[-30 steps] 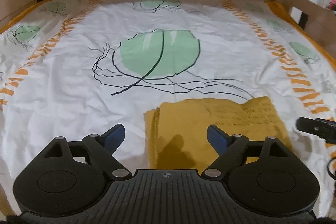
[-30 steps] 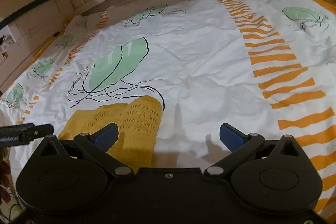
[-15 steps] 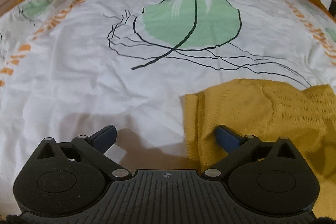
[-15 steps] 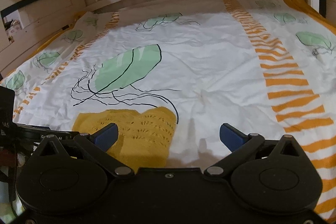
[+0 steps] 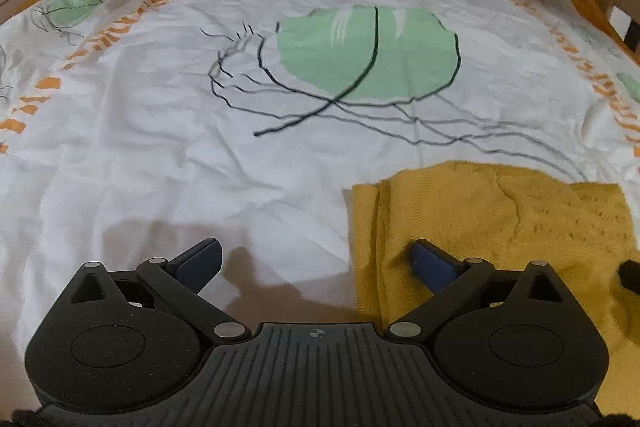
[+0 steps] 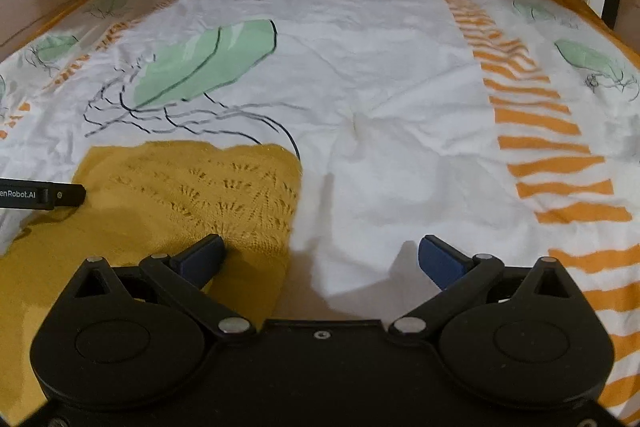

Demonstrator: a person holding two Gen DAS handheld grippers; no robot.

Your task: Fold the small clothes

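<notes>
Lying on the white leaf-printed bedsheet [image 5: 168, 163], the mustard-yellow knitted garment [image 5: 492, 211] fills the lower right of the left view. The left gripper [image 5: 316, 259] and right gripper [image 6: 320, 255] are both wide open, holding nothing, each straddling one side edge. Probably the next fold begins; each must close on its edge.

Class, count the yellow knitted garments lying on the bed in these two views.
1. The yellow knitted garment lies folded on the bedsheet, straddled at its edges by the open left tool and right tool.
</notes>
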